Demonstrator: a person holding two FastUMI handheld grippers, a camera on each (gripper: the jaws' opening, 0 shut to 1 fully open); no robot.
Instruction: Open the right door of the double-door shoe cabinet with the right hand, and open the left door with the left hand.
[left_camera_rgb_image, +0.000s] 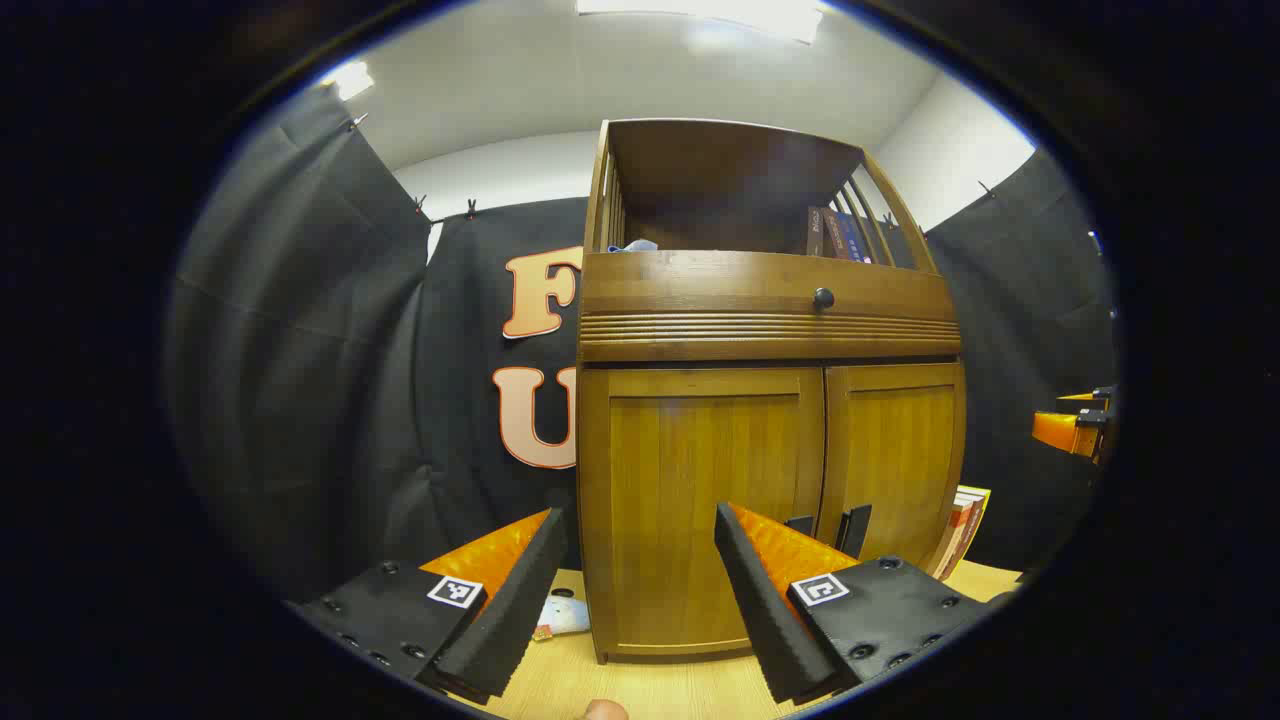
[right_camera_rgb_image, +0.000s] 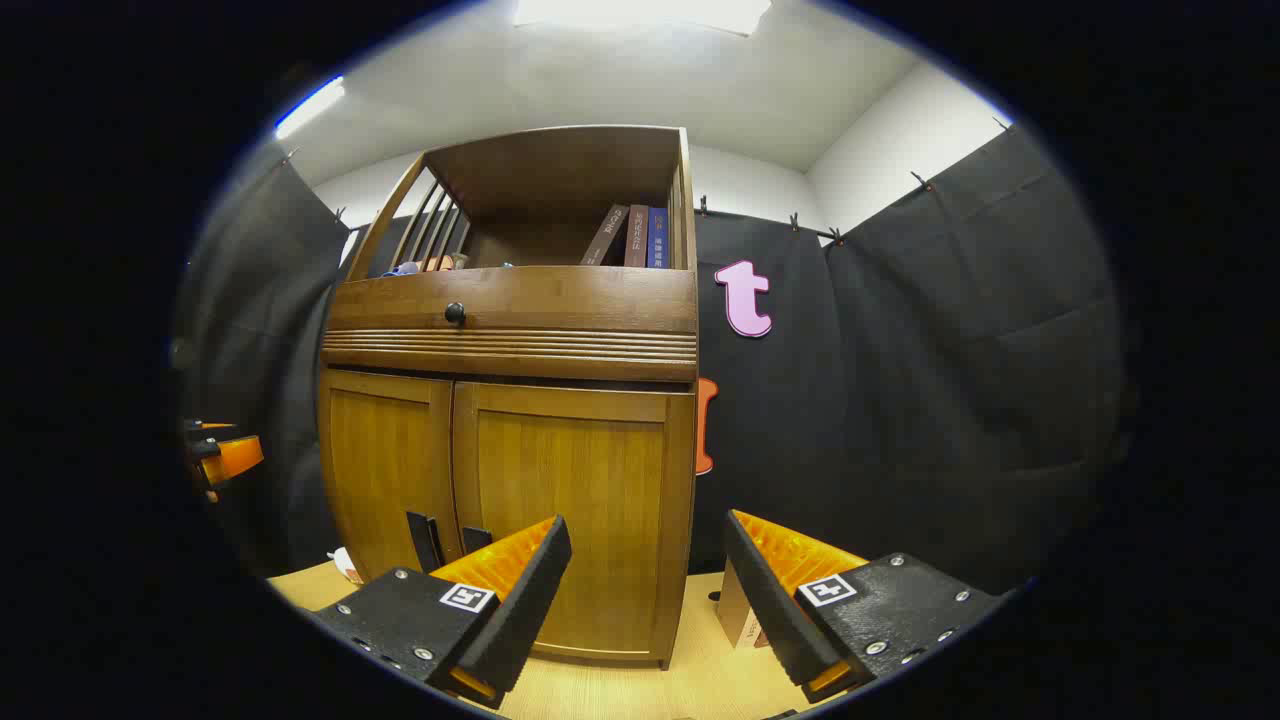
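The wooden shoe cabinet (left_camera_rgb_image: 770, 330) stands on a light wooden table with both doors closed. In the left gripper view, the left door (left_camera_rgb_image: 690, 500) is straight ahead of my open left gripper (left_camera_rgb_image: 640, 530), which holds nothing and stays short of it. The two dark handles (left_camera_rgb_image: 853, 530) sit at the centre seam, right of my fingers. In the right gripper view, the right door (right_camera_rgb_image: 570, 500) is ahead of my open right gripper (right_camera_rgb_image: 645, 530); its handle (right_camera_rgb_image: 475, 538) lies left of it, half hidden by my left finger. The left door (right_camera_rgb_image: 385, 470) is farther left.
A drawer with a dark knob (left_camera_rgb_image: 823, 298) sits above the doors, and books (right_camera_rgb_image: 630, 235) stand on the top shelf. Books (left_camera_rgb_image: 965, 525) lean by the cabinet's right side; a small box (right_camera_rgb_image: 735, 610) lies there. A small item (left_camera_rgb_image: 560, 615) lies on the table left of the cabinet.
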